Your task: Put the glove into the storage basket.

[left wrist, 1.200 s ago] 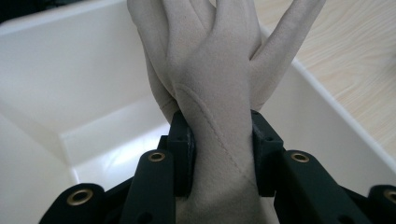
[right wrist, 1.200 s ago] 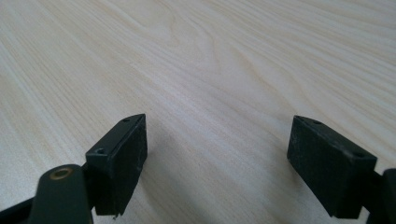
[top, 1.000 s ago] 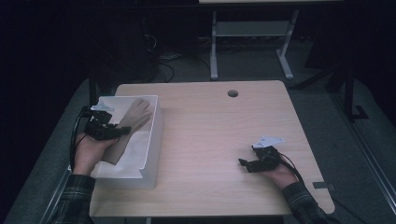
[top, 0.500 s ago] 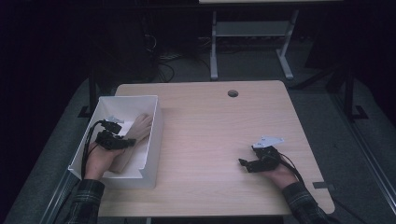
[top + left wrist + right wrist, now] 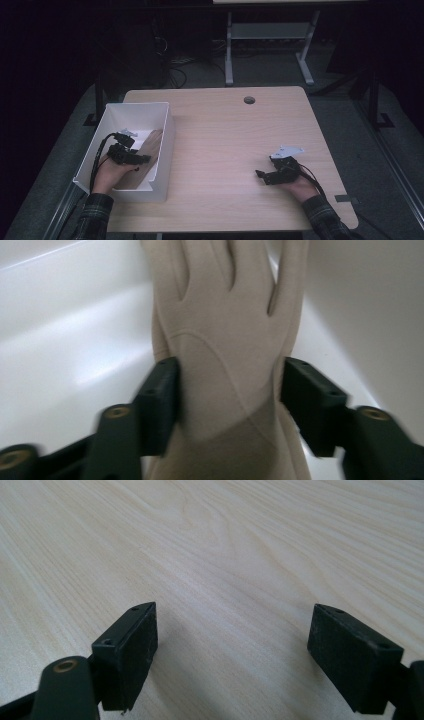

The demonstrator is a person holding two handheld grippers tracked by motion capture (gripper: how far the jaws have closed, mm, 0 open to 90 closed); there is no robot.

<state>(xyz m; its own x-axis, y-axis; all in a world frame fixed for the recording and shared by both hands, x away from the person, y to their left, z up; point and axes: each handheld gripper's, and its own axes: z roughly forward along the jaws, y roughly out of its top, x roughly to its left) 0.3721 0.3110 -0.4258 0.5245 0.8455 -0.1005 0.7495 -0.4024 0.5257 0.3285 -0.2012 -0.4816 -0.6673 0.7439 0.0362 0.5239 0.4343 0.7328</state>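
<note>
Inside the white bin (image 5: 165, 131), the glove's (image 5: 225, 340) fingertips run out of frame.

One beige glove (image 5: 220, 355) – one white bin (image 5: 131, 111) – one table (image 5: 225, 145) – two grippers.

Left gripper (image 5: 131, 154) fingers have just been opening; right gripper (image 5: 267, 175) fingers spread wide.

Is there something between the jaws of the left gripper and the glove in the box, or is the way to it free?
Nothing visible stands between them. The left gripper is down inside the white box, and the beige glove lies directly between its jaws. The jaws have just been opening; a small gap shows at the right pad, while the left one looks at the fabric.
</note>
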